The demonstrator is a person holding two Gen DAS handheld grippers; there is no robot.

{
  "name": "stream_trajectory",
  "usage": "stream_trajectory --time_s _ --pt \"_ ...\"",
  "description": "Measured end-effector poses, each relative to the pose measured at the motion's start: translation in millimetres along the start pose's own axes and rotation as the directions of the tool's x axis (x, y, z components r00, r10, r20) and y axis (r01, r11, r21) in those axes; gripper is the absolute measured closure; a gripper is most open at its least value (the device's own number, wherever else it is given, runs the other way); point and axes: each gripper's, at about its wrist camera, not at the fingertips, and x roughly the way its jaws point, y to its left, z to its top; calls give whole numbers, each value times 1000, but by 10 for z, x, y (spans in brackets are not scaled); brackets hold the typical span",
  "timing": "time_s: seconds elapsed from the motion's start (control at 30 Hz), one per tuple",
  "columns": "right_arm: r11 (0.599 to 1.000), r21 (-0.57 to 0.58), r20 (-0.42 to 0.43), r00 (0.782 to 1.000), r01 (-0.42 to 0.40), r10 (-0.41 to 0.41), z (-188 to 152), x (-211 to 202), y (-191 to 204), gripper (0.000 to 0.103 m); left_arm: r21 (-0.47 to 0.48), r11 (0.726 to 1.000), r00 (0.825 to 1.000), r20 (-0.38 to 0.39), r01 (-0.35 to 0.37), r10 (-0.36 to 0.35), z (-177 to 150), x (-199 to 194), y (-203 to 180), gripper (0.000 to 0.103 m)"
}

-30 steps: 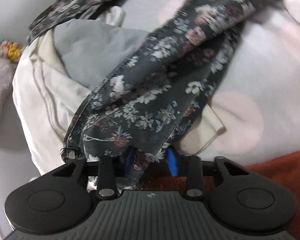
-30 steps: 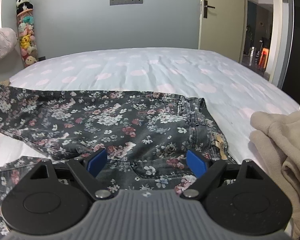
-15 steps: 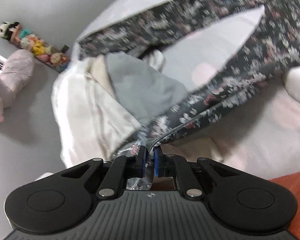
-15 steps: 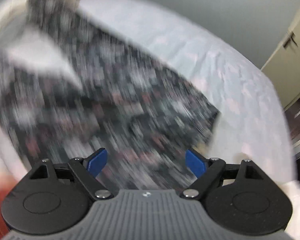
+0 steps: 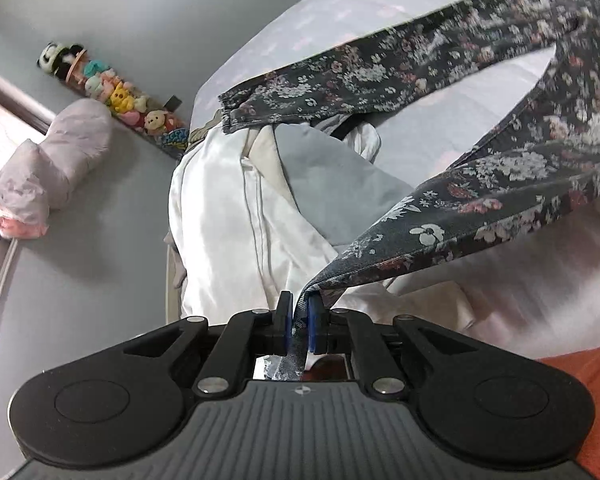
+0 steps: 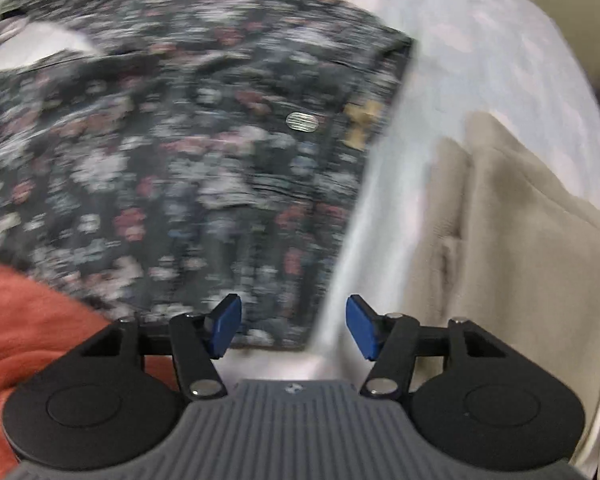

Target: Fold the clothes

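trousers [image 5: 480,184]: dark grey, floral | bedsheet [image 6: 480,52]: pale, pink dots | pads [image 6: 224,326]: blue

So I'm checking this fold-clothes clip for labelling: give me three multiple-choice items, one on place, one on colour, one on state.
1. Where does the beige garment lie relative to the floral trousers, in the right wrist view?
A. right
B. left
C. underneath

2. What colour are the gripper pads?
A. red
B. blue
C. green

3. What is the left gripper doing?
A. standing open
B. clamping white cloth
C. clamping a trouser leg

Answers:
1 A, it lies right of the waistband.
2 B, both views show blue.
3 C, floral fabric runs between the shut pads.
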Motion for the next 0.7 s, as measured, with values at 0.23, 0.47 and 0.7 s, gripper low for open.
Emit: stream_trajectory --time_s 0.23,0.47,0.7 --pt "962 -176 84 970 -211 228 269 -242 753 41 -108 994 1000 16 19 -17 32 -150 163 97" --pt "885 -395 79 951 -246 299 324 -127 1819 41 -71 997 999 35 4 -2 275 -251 189 97" --pt "887 -444 64 983 -128 173 362 192 2121 43 -62 998 999 43 -4 7 410 -323 266 97"
